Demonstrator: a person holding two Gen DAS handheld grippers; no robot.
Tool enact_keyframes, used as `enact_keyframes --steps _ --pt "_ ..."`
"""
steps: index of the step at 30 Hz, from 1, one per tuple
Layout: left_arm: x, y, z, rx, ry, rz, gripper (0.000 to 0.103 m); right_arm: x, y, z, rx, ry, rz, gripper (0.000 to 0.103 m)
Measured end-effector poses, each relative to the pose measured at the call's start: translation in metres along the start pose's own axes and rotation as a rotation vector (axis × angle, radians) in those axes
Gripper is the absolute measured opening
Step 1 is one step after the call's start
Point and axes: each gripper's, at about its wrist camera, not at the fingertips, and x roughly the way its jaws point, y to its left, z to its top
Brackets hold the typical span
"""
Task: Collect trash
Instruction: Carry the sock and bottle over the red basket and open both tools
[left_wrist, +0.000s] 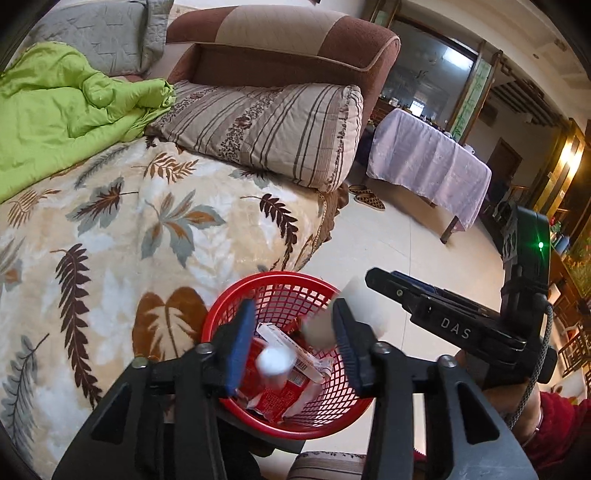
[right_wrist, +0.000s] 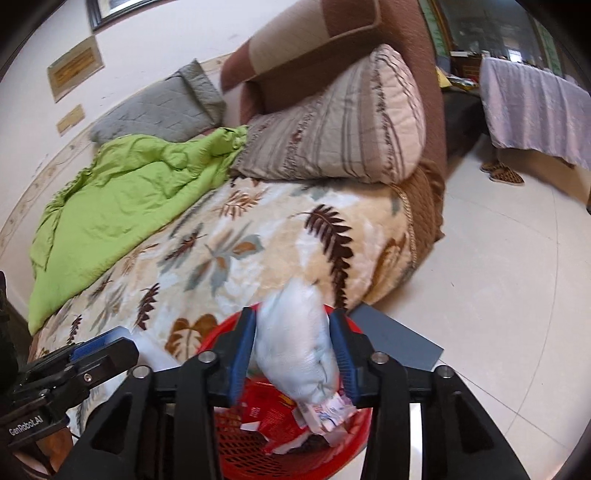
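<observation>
left hand-held gripper (left_wrist: 293, 341): released, white ball (left_wrist: 272, 362) between fingers over red basket (left_wrist: 221, 310) | right hand-held gripper (right_wrist: 293, 349): pale bag (right_wrist: 295, 347) between fingers, grip unclear | baskets: 1

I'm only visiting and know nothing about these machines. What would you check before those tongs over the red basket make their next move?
1. Both tongs sit above the red basket: ok.
2. Left tongs are open, with the blurred white item loose between the fingers, over the basket: ok.
3. Right tongs have let go of the pale blue bag: cannot tell; the bag fills the gap.
4. The bag's lower end is over the basket: ok.
5. The basket has room above the wrappers: ok.
6. No trash is left on the leaf-patterned blanket: ok, as far as it shows.
</observation>
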Motion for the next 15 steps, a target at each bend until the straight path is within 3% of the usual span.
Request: enact_keyframes --steps 2,5,9,15 --pt "-0.006 0.004 0.000 -0.010 -0.015 0.014 0.059 -0.001 -0.002 -0.001 0.000 0.002 -0.002 0.047" --pt "-0.022 0.013 0.001 -0.007 -0.048 0.052 0.064 -0.006 0.002 -0.002 -0.006 -0.006 -0.008 0.054" --pt "-0.052 0.029 -0.002 -0.014 -0.111 0.130 0.072 -0.014 0.025 -0.005 -0.063 -0.037 -0.041 0.077" --pt "-0.100 0.058 -0.020 -0.001 -0.174 0.254 0.087 -0.027 0.078 -0.017 -0.197 -0.092 -0.129 0.098"
